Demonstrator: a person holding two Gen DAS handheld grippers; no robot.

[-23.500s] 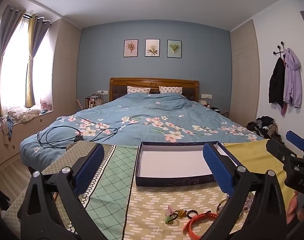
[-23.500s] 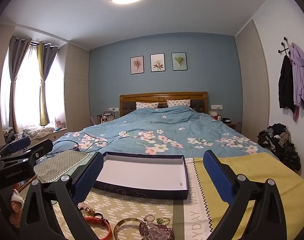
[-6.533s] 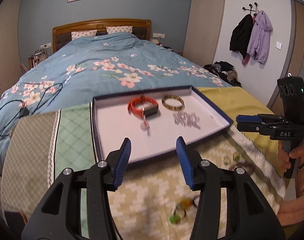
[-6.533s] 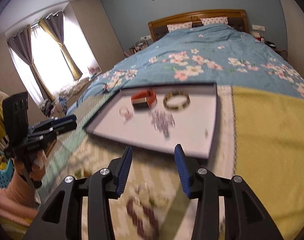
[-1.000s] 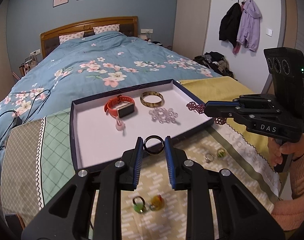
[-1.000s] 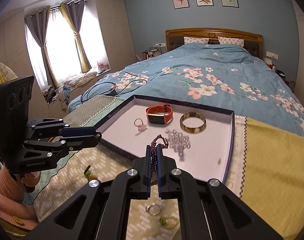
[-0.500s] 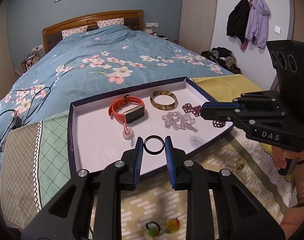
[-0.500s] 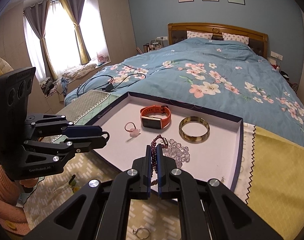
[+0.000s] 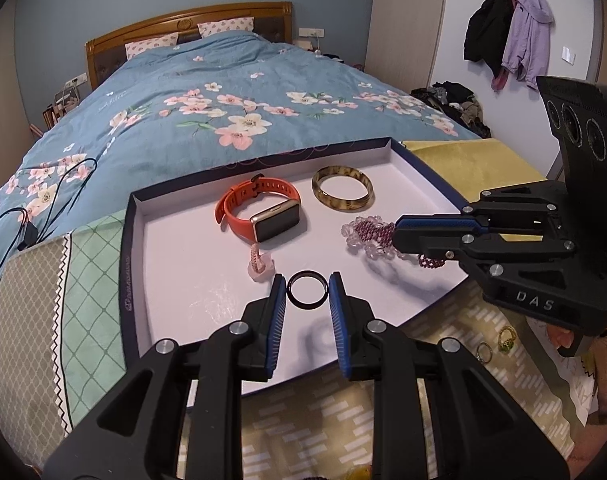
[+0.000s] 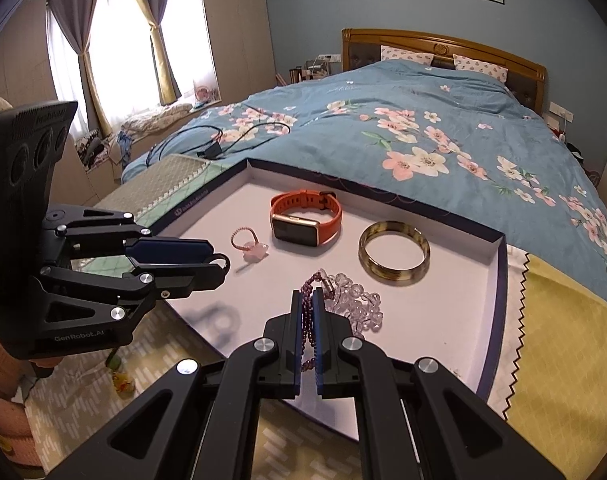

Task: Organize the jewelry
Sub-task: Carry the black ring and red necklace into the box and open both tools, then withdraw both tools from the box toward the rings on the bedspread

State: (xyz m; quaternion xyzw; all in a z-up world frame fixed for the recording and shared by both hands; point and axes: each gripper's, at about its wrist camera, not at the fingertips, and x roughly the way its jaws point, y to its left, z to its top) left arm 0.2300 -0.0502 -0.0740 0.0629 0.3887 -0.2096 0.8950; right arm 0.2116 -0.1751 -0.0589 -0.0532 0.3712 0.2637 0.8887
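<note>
Since a moment ago we carry both pieces farther over the tray point(image 9: 132, 264). Our left gripper point(image 9: 306, 294) pinches the black ring point(image 9: 307, 289) between its pads (held above the tray floor), and beyond, our right gripper point(image 10: 307, 308) clamps the purple bead bracelet point(image 10: 309, 286) over the clear bead bracelet point(image 10: 357, 306).

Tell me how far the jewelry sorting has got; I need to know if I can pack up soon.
Done: the orange watch, amber bangle, pink ring and clear bead bracelet lie in the tray. In hand: the left gripper holds a black ring and the right gripper a purple bead bracelet, both over the tray. Left: small rings on the cloth.
</note>
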